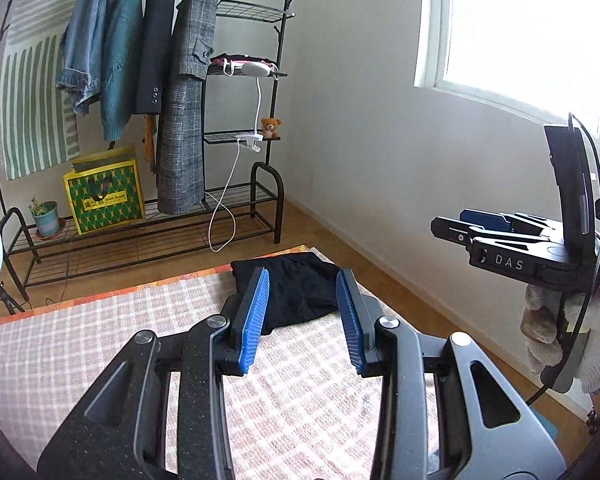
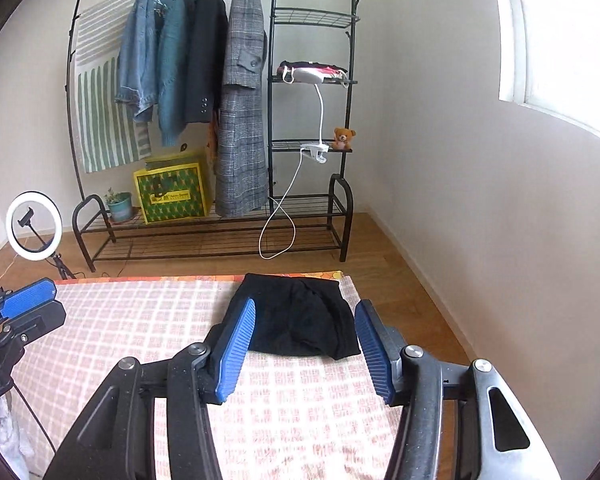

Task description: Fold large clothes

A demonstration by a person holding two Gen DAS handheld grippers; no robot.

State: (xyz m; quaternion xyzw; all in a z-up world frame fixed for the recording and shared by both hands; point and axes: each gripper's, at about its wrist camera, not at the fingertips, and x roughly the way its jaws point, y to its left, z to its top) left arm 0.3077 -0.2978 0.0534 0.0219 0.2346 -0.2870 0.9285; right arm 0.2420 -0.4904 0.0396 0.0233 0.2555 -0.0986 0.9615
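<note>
A folded black garment (image 1: pixel 296 290) lies at the far right corner of a pink checked cloth (image 1: pixel 100 332); it also shows in the right wrist view (image 2: pixel 304 316). My left gripper (image 1: pixel 303 280) is open and empty, held above the cloth short of the garment. My right gripper (image 2: pixel 306 312) is open and empty, also short of the garment. The right gripper shows at the right of the left wrist view (image 1: pixel 472 226), held in a gloved hand. The left gripper shows at the left edge of the right wrist view (image 2: pixel 28 304).
A black clothes rack (image 2: pixel 216 236) with hung coats stands by the far wall, with a yellow-green bag (image 2: pixel 172 196), a potted plant (image 2: pixel 120 204), a teddy bear (image 2: pixel 343 138) and a clip lamp (image 2: pixel 314 152). A ring light (image 2: pixel 34 226) stands left. Wooden floor (image 2: pixel 400 280) lies right of the cloth.
</note>
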